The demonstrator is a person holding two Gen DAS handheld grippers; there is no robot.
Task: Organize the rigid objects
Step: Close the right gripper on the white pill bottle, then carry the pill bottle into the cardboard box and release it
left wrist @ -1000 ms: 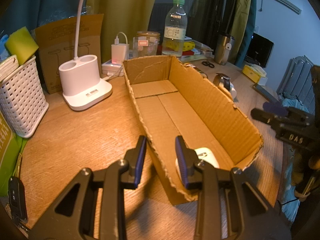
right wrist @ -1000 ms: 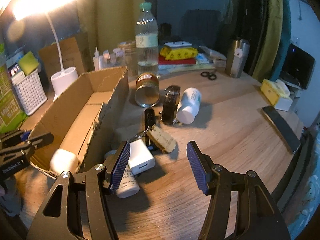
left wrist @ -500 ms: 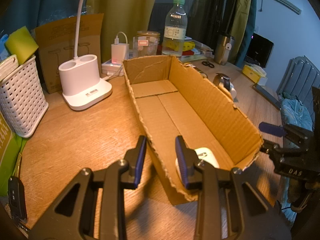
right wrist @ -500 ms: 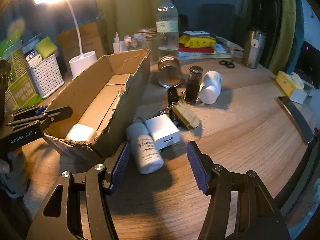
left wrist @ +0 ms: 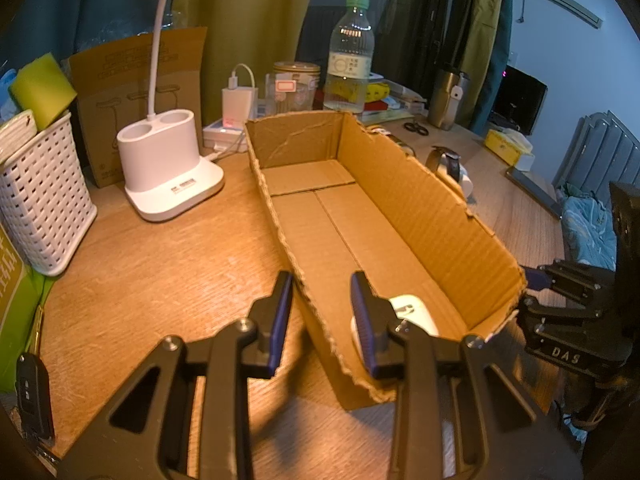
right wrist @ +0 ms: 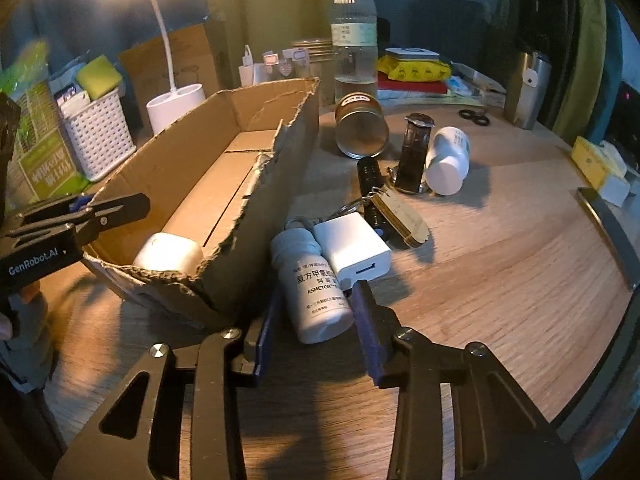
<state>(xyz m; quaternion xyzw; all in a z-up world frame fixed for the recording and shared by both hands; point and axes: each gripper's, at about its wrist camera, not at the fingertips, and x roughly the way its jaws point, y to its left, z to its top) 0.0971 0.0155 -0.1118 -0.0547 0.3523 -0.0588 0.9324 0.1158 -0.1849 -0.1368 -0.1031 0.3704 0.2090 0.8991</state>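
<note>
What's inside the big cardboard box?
Only one thing shows inside the cardboard box: a small white rounded case lying at the near end. The rest of the floor looks bare. The left claw and the torn front wall hide part of the case.

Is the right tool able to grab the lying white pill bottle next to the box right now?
Probably yes: the right tool is open, its fingers either side of the pill bottle. The charger touching it could get nudged.

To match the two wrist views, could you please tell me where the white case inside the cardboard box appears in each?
Left wrist: white case at lower centre, partly behind the left claw's right finger.
Right wrist: white case at lower left, in the box's near end.
Shared landmark: the cardboard box.
</note>
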